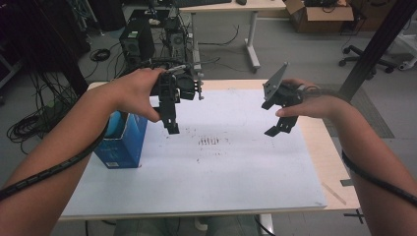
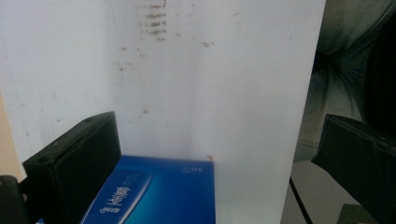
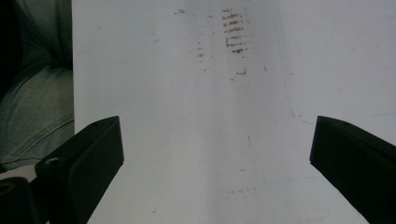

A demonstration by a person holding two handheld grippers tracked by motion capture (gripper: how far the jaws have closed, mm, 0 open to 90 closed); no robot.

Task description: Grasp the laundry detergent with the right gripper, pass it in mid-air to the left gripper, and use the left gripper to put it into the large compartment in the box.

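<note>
1. Leftmost, the blue box (image 1: 122,142) stands upright at the left edge of the white board (image 1: 221,167), its long axis vertical, open top facing up — nothing grips it.
2. Next, the left gripper (image 1: 171,127) hovers just beside it, jaws spread wide; seemingly an approach, needing a move left and down onto the box.
3. Rightward, the right gripper (image 1: 278,125) hangs well apart, jaws spread — empty.
</note>
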